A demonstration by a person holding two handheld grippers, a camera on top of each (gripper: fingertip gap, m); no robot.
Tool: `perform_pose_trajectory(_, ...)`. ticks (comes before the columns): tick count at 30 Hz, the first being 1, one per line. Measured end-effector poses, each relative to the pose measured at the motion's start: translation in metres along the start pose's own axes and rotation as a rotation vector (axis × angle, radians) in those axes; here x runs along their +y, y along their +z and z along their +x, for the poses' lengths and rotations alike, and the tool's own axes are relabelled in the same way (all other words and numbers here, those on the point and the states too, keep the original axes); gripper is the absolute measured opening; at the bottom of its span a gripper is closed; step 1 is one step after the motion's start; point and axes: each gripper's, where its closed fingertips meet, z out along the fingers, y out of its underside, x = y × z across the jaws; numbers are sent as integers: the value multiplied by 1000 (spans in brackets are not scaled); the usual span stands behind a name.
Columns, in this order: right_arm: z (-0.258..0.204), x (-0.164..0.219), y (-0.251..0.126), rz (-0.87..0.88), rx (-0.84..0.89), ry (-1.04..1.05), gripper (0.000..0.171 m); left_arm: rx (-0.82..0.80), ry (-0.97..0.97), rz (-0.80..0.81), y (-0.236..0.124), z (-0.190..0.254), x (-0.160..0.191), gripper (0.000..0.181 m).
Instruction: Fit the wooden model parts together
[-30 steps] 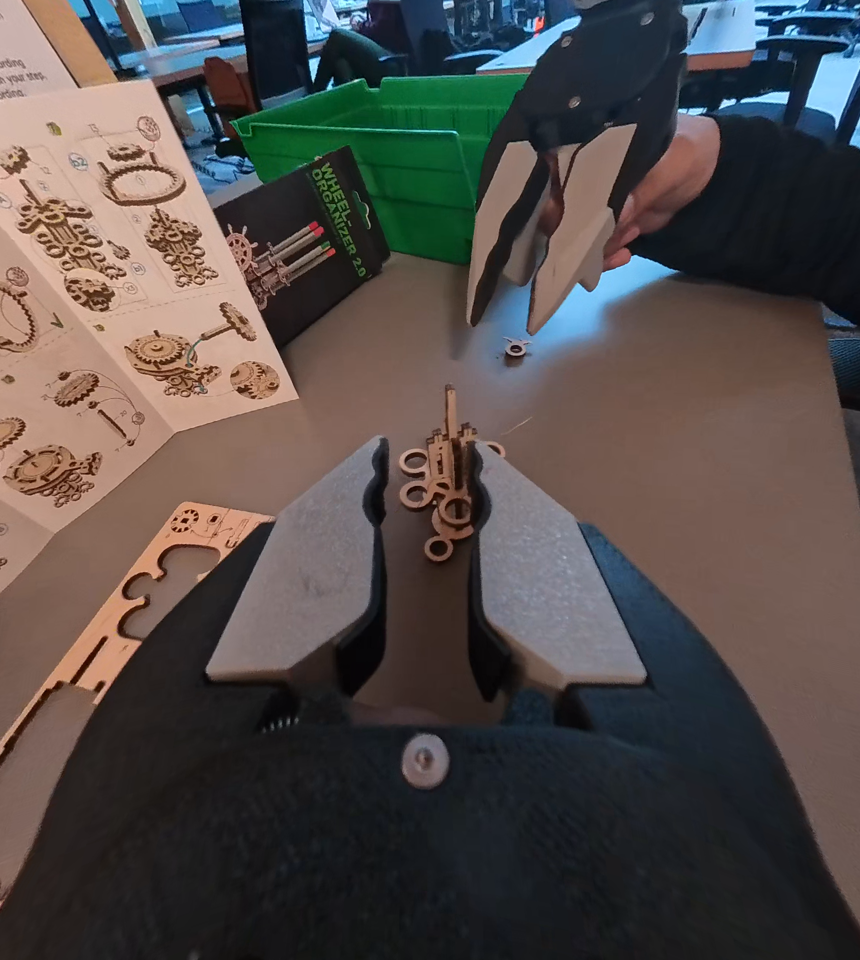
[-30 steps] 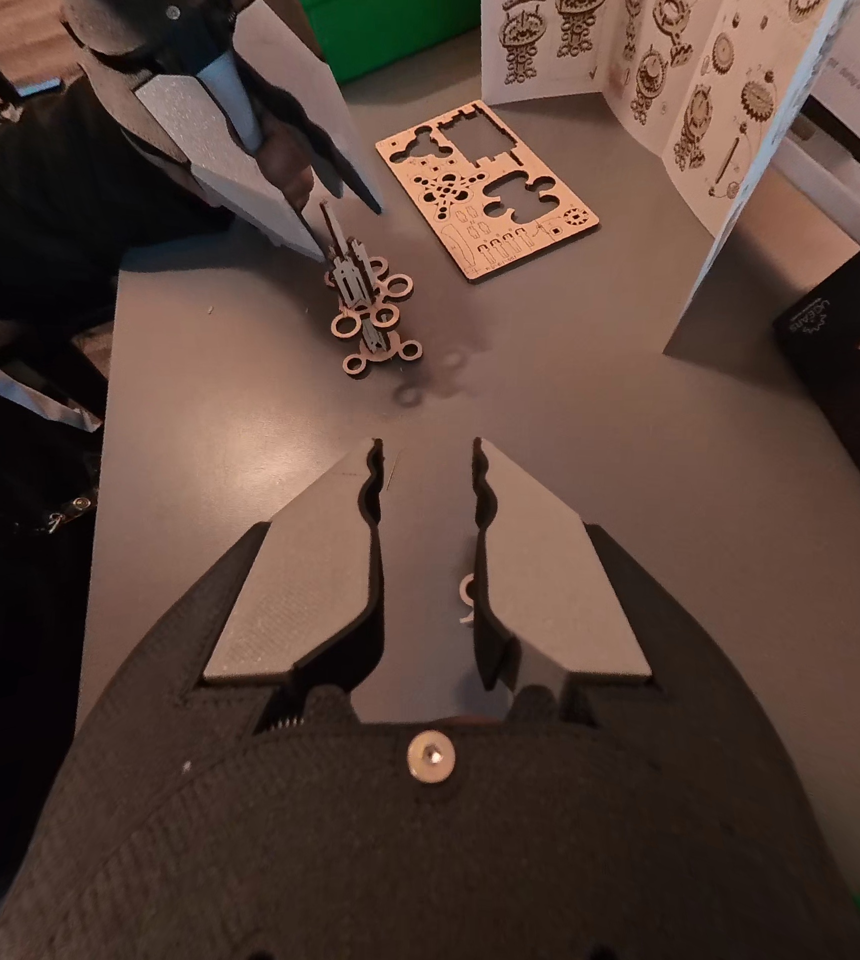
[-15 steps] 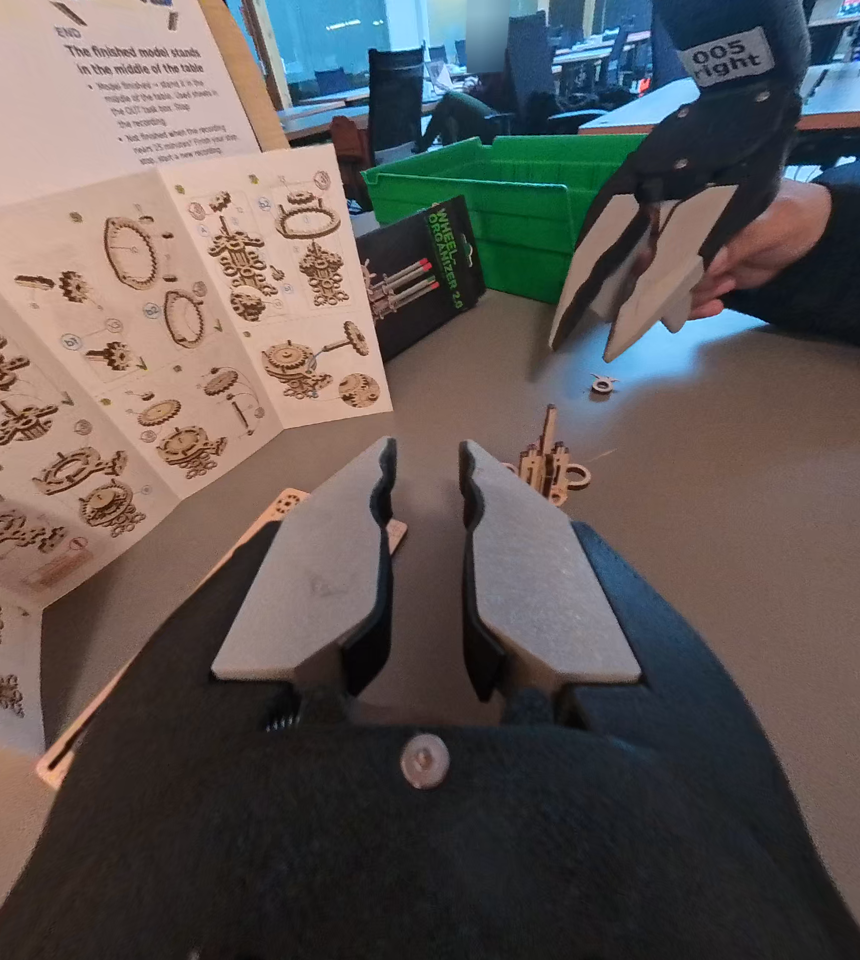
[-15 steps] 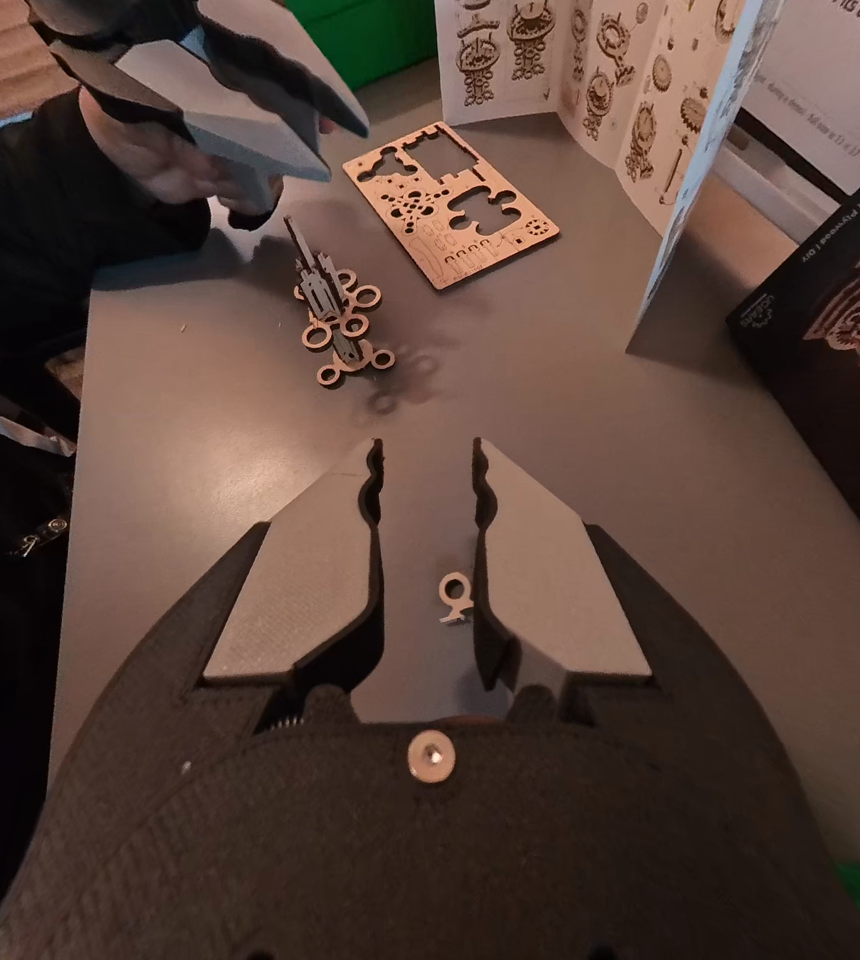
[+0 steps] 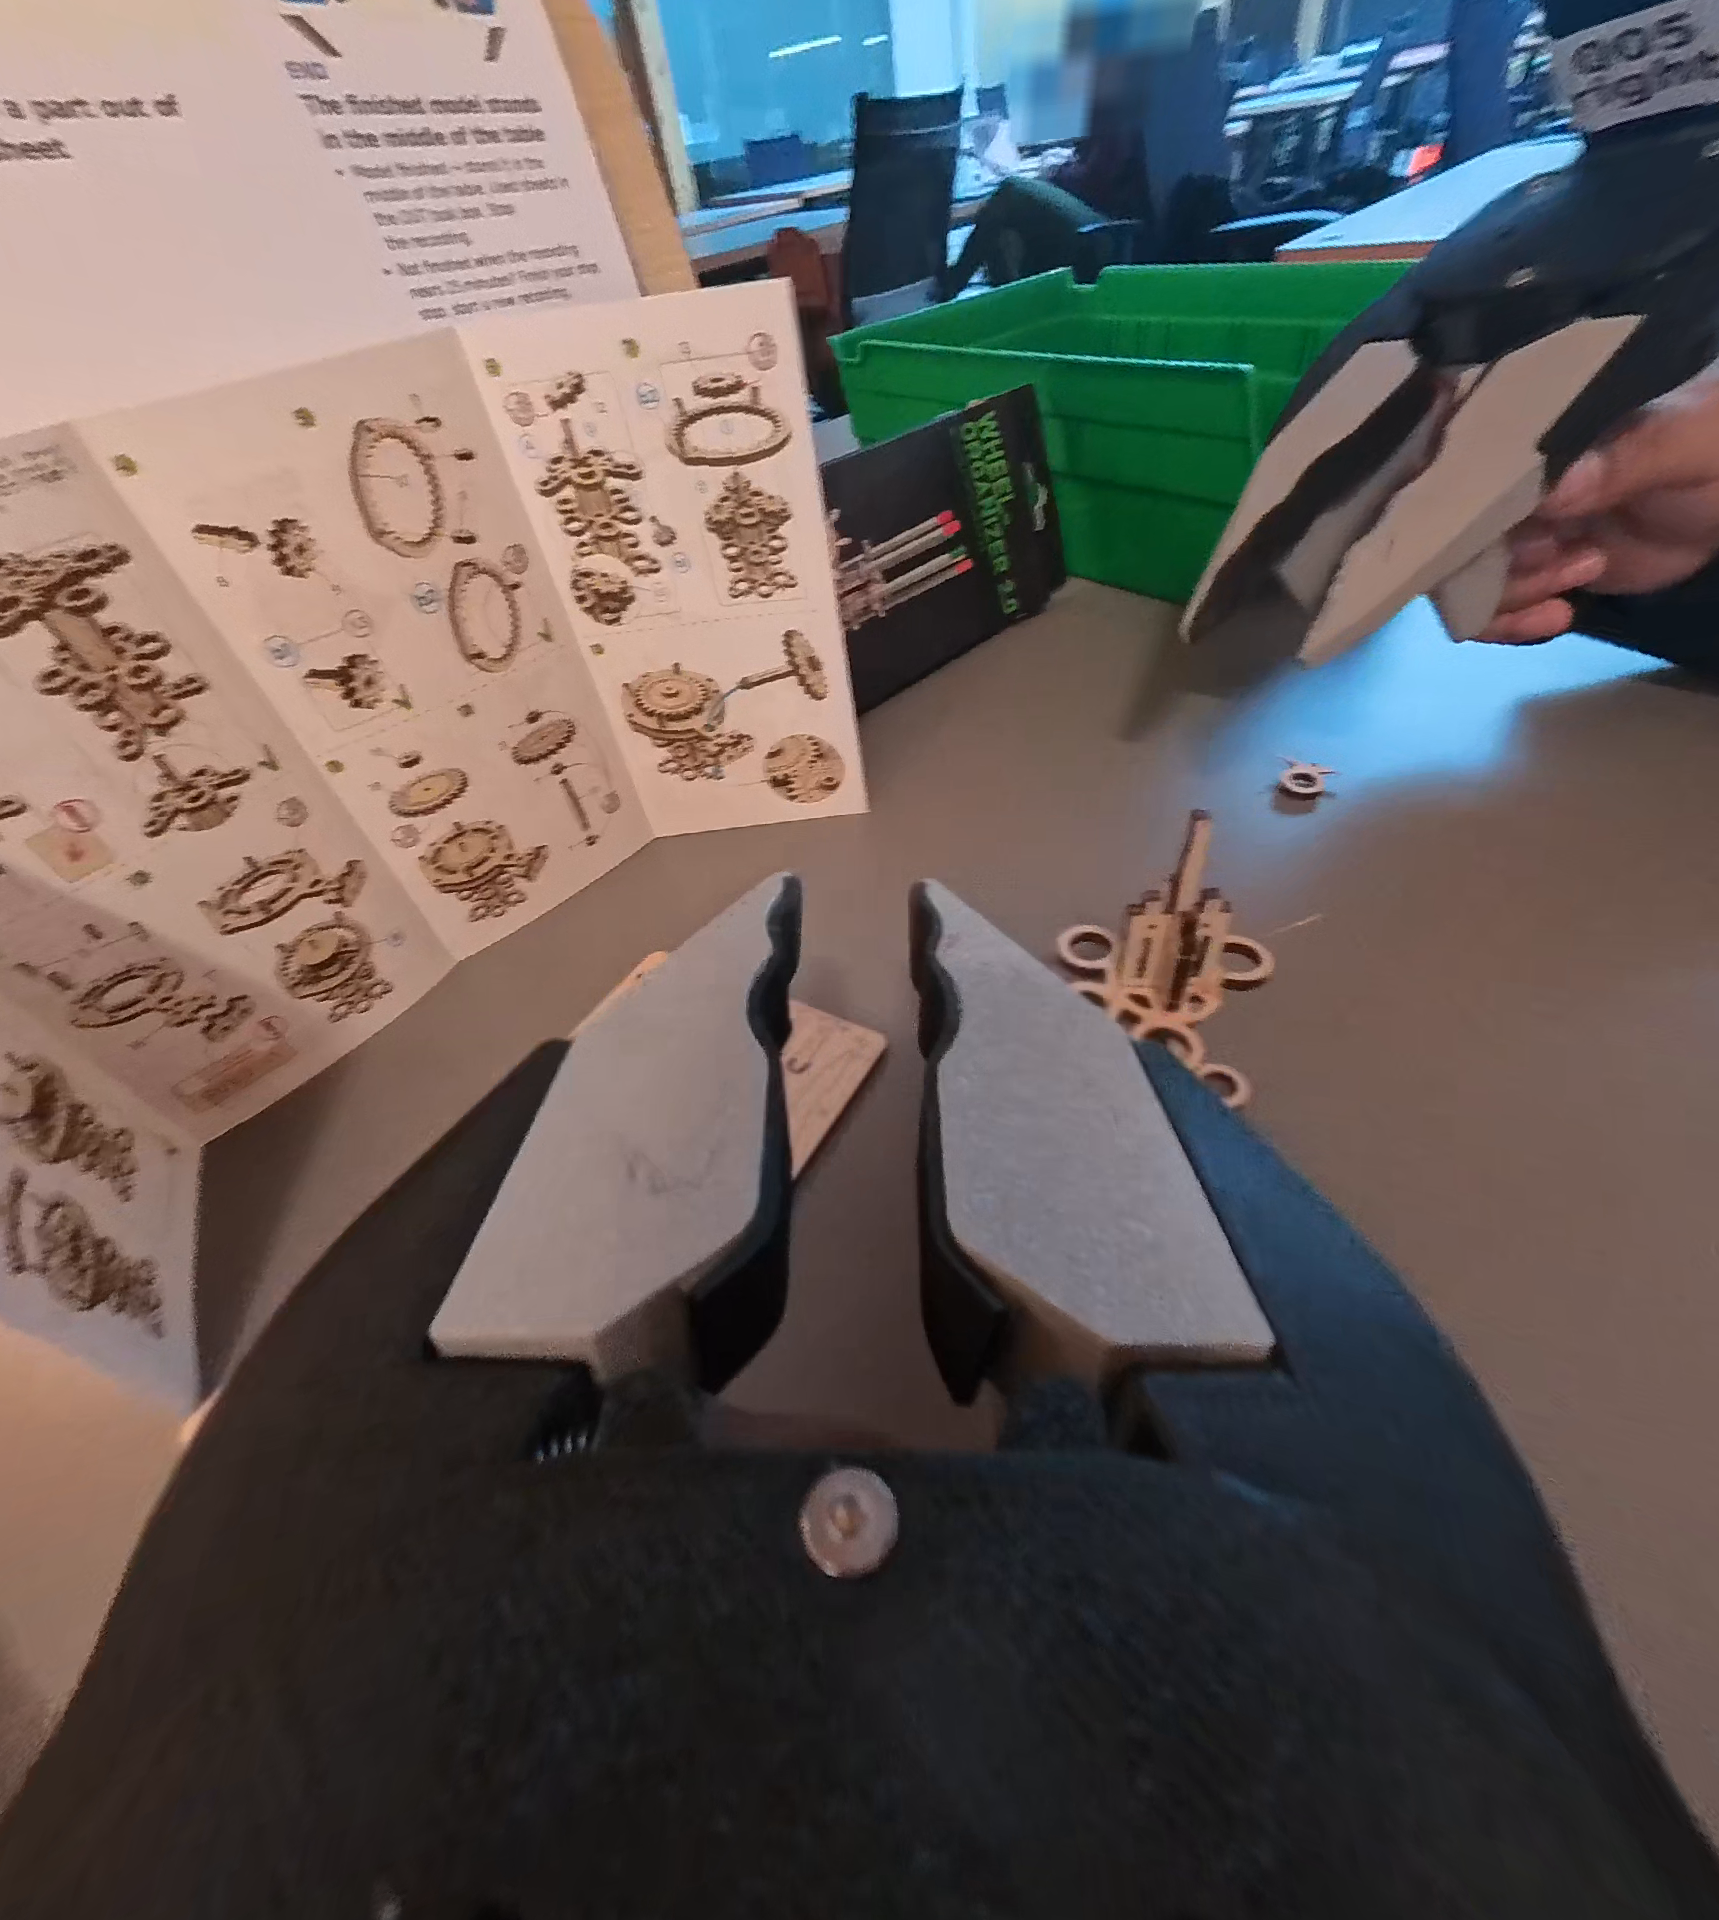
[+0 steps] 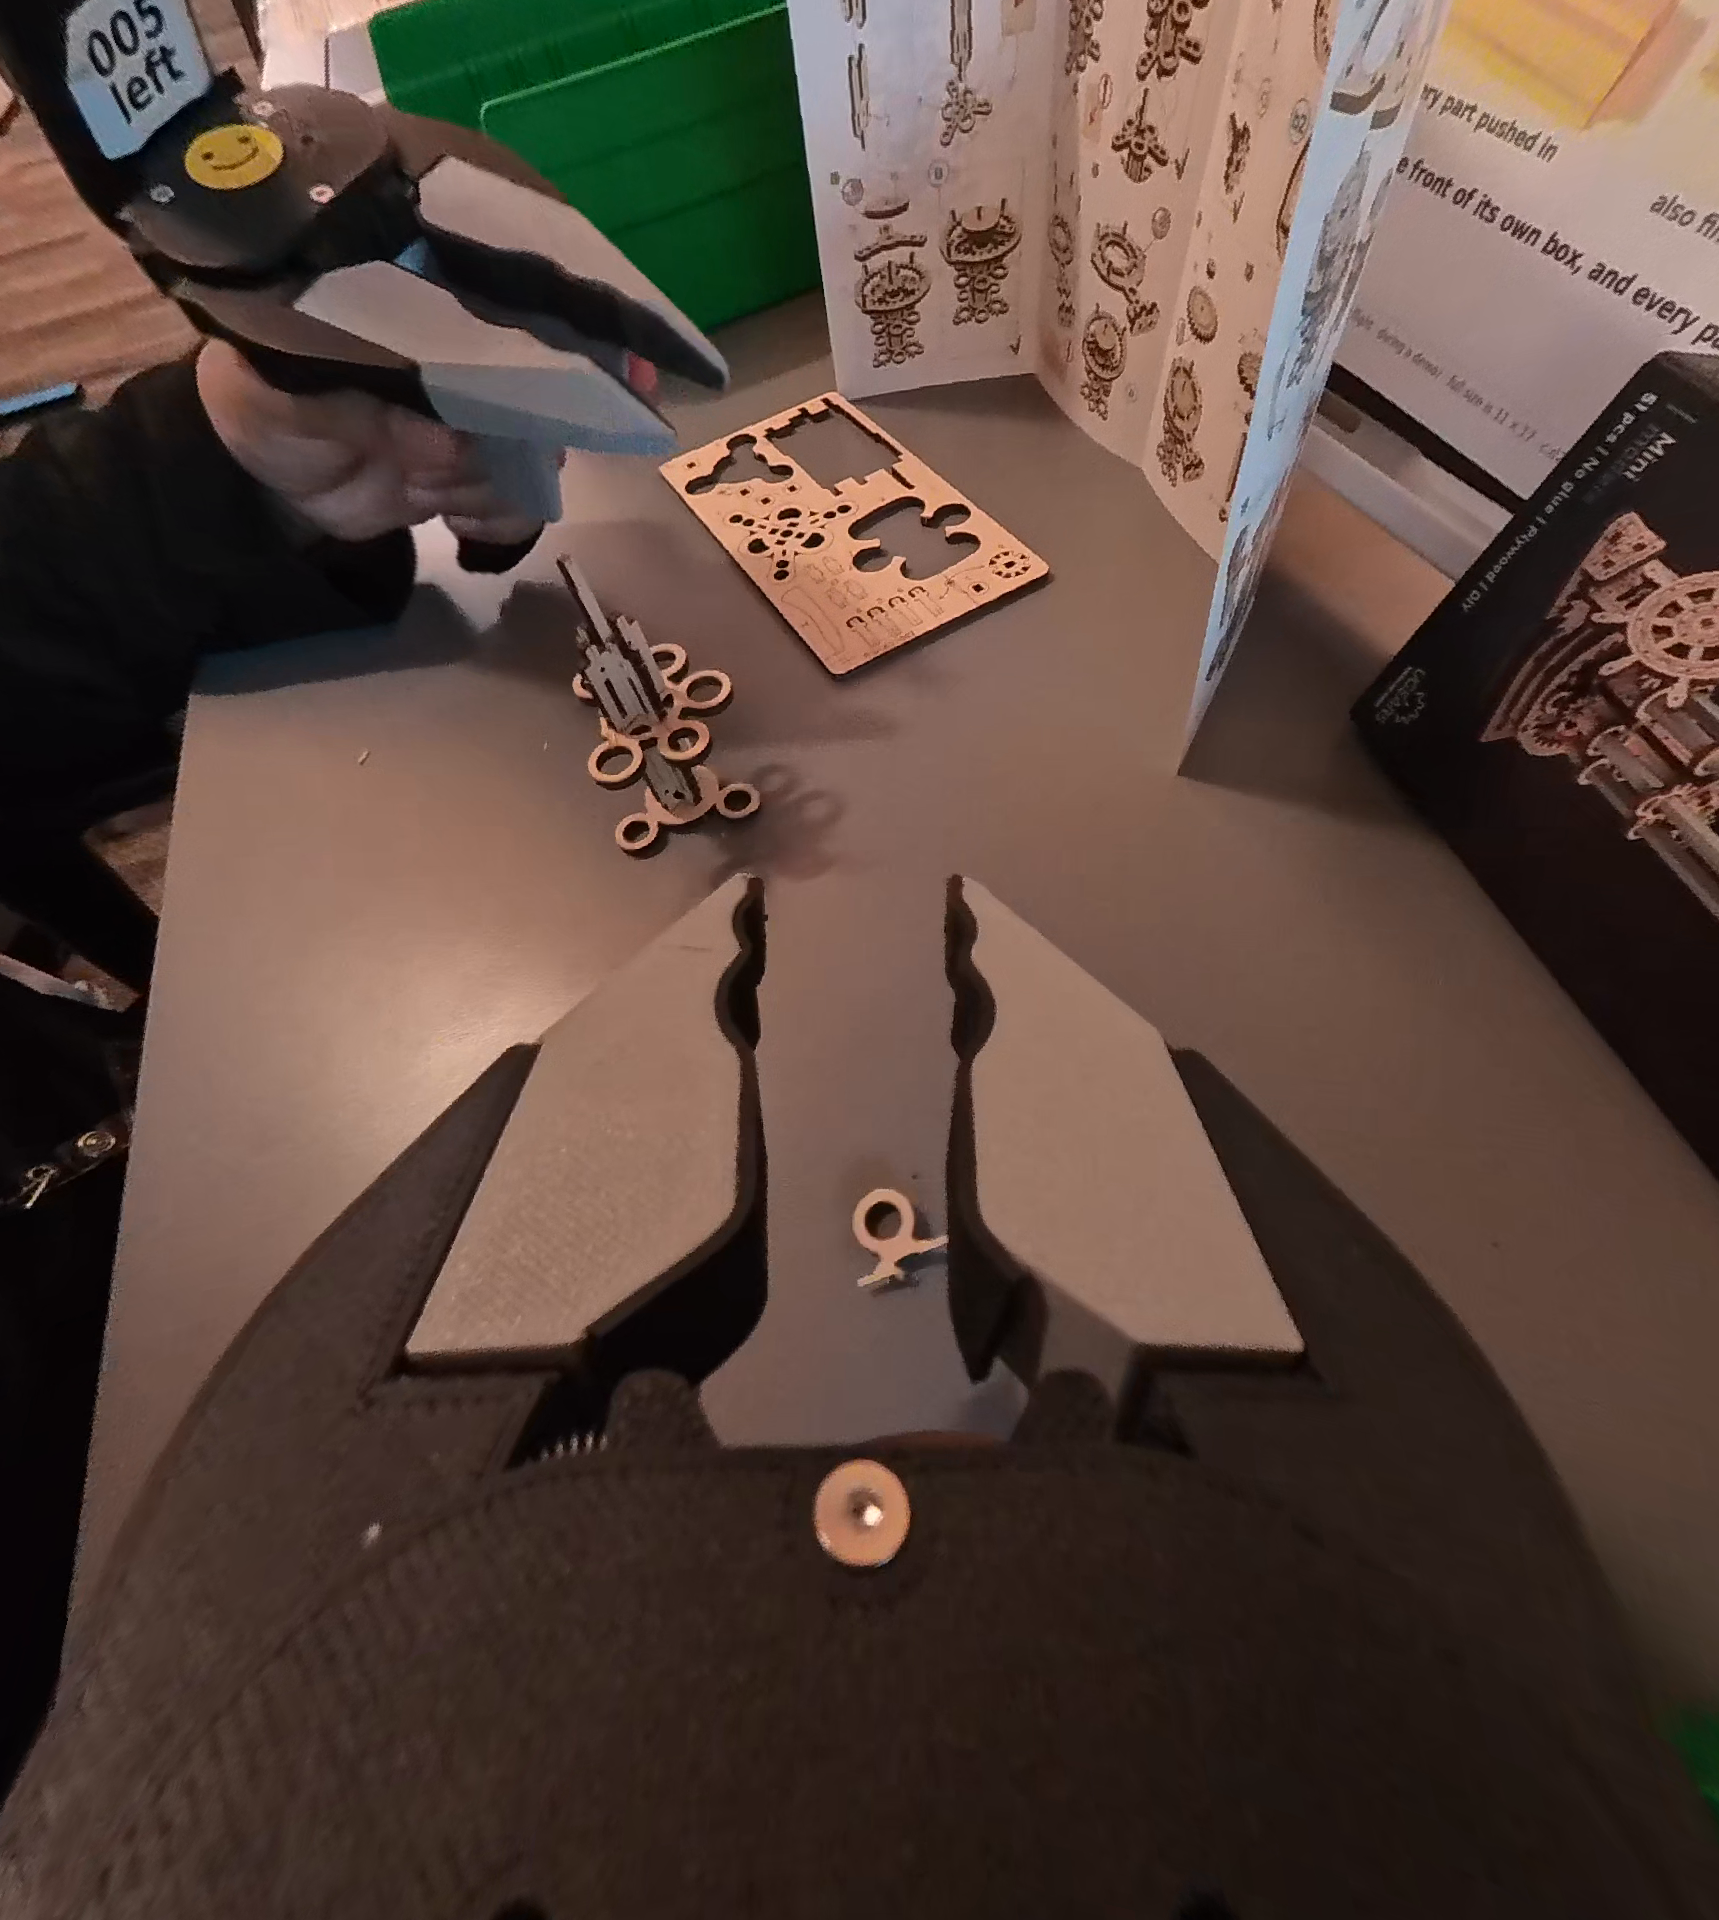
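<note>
A partly built wooden model point(image 5: 1169, 961) with ring-shaped lobes and an upright stem lies on the grey table; it also shows in the right wrist view point(image 6: 649, 722). A small loose ring part point(image 6: 888, 1236) lies on the table below my right gripper point(image 6: 853, 894), which is open and empty above it. The same part shows in the left wrist view point(image 5: 1300, 777). My left gripper point(image 5: 853, 902) is open and empty, raised to the left of the model, over a corner of the punched wooden sheet point(image 6: 853, 545). The right gripper also shows in the left wrist view point(image 5: 1250, 634).
A folded instruction leaflet point(image 5: 398, 665) stands at the table's left. A black kit box point(image 5: 943, 540) leans by a green bin point(image 5: 1135, 416). The box also shows in the right wrist view point(image 6: 1644, 748). A white printed board point(image 5: 211, 187) stands behind. About 15 centimetres separates my left fingertips from my right.
My left gripper has lifted away from the model and swung left, letting it go on the table. My right gripper has risen a little above the loose ring part.
</note>
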Motion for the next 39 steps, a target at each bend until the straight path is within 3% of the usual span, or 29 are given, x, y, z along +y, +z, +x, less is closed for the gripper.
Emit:
perform_pose_trajectory(8,25,-9,-11,72,118,61,27,-253,-128,79,-20,-56,-7,14)
perform_pose_trajectory(14,34,-18,-21,150,142,106,27,-238,-125,77,-18,-51,-7,14)
perform_pose_trajectory(31,27,-20,-17,146,151,65,26,-233,-158,96,-17,-51,-9,15)
perform_pose_trajectory(39,-7,-23,-4,165,-80,93,38,-135,-289,128,-17,-44,-9,27)
